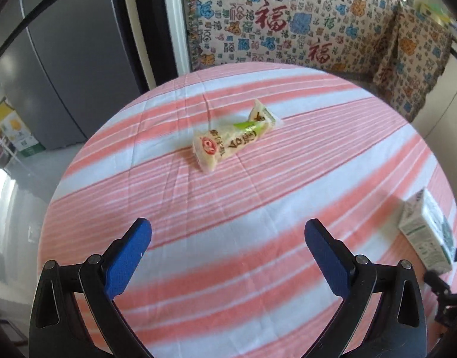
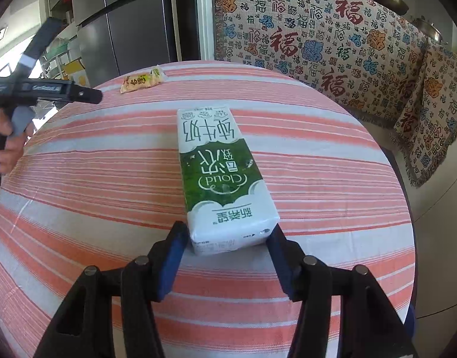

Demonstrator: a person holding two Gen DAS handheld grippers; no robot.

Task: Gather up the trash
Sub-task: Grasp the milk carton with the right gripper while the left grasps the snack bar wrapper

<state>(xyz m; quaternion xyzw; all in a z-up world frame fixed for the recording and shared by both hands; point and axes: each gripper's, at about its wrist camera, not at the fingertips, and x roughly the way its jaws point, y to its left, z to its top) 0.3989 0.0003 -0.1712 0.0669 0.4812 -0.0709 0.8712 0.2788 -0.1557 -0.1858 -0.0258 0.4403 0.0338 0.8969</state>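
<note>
A cream snack wrapper (image 1: 228,140) with a red logo and green stripe lies on the striped round table (image 1: 228,253), ahead of my open, empty left gripper (image 1: 228,232). It also shows far left in the right wrist view (image 2: 142,80). A green and white milk carton (image 2: 222,179) lies flat on the table; its near end sits between the blue fingers (image 2: 174,256) of my right gripper (image 2: 228,235), which press its sides. The carton also shows at the right edge of the left wrist view (image 1: 428,232).
A sofa with a patterned cover (image 2: 333,38) stands behind the table (image 2: 79,179). A grey fridge (image 2: 124,21) stands at the back left. The person's left hand and gripper handle (image 2: 28,89) show at the left.
</note>
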